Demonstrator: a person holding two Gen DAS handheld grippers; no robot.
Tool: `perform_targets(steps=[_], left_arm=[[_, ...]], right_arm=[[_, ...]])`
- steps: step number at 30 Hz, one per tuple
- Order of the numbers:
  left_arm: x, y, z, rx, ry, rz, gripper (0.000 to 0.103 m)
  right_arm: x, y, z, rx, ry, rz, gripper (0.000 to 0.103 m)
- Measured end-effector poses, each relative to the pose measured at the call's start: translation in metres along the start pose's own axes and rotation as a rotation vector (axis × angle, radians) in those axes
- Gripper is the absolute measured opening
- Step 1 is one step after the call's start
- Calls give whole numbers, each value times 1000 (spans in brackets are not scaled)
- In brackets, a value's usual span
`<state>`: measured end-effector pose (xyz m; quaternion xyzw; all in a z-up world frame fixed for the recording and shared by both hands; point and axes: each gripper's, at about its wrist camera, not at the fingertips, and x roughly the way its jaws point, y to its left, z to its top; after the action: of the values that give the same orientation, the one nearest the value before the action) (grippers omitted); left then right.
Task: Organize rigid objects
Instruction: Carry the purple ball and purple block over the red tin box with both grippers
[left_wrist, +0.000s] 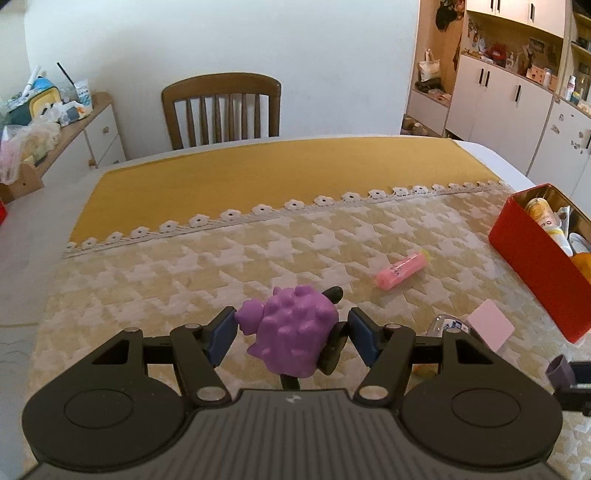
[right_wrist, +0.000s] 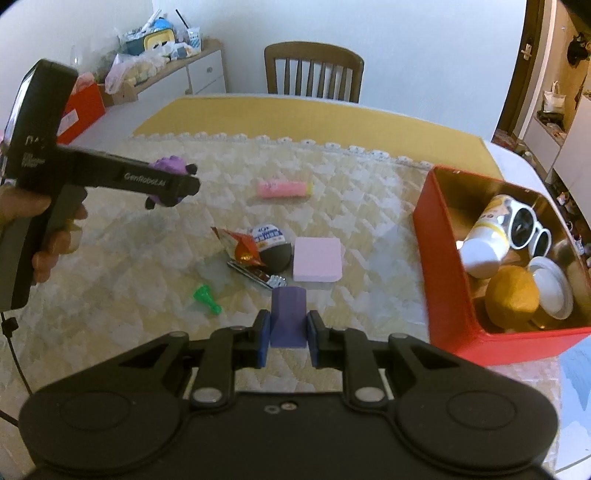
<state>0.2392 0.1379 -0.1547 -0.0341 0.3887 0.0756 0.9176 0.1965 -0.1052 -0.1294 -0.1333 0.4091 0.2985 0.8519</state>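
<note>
My left gripper (left_wrist: 291, 332) is open, its blue pads either side of a purple spiky toy (left_wrist: 290, 334) with a black part behind it. The pads do not touch the toy, though it sits off the cloth; what holds it is hidden. The toy also shows in the right wrist view (right_wrist: 170, 168) at the left gripper's tip. My right gripper (right_wrist: 288, 334) is shut on a dark purple block (right_wrist: 288, 317) above the cloth. A red box (right_wrist: 448, 280) at the right holds a bottle, white sunglasses, an orange ball and a white lid.
On the patterned cloth lie a pink tube (right_wrist: 284, 189), a pink square pad (right_wrist: 317, 264), a round tin with a red wrapper (right_wrist: 267, 245), a metal clip (right_wrist: 258, 275) and a green piece (right_wrist: 207, 297). A wooden chair (left_wrist: 221, 107) stands behind the table.
</note>
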Motion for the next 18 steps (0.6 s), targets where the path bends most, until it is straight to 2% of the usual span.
perform_targets(steps=[10, 18], left_arm=[[-52, -10, 7, -8, -8, -8, 65], [-88, -38, 16, 8, -10, -62, 65]], right_arm=[[-36, -2, 6, -4, -46, 3, 20], [-64, -14, 8, -5, -93, 17, 20]])
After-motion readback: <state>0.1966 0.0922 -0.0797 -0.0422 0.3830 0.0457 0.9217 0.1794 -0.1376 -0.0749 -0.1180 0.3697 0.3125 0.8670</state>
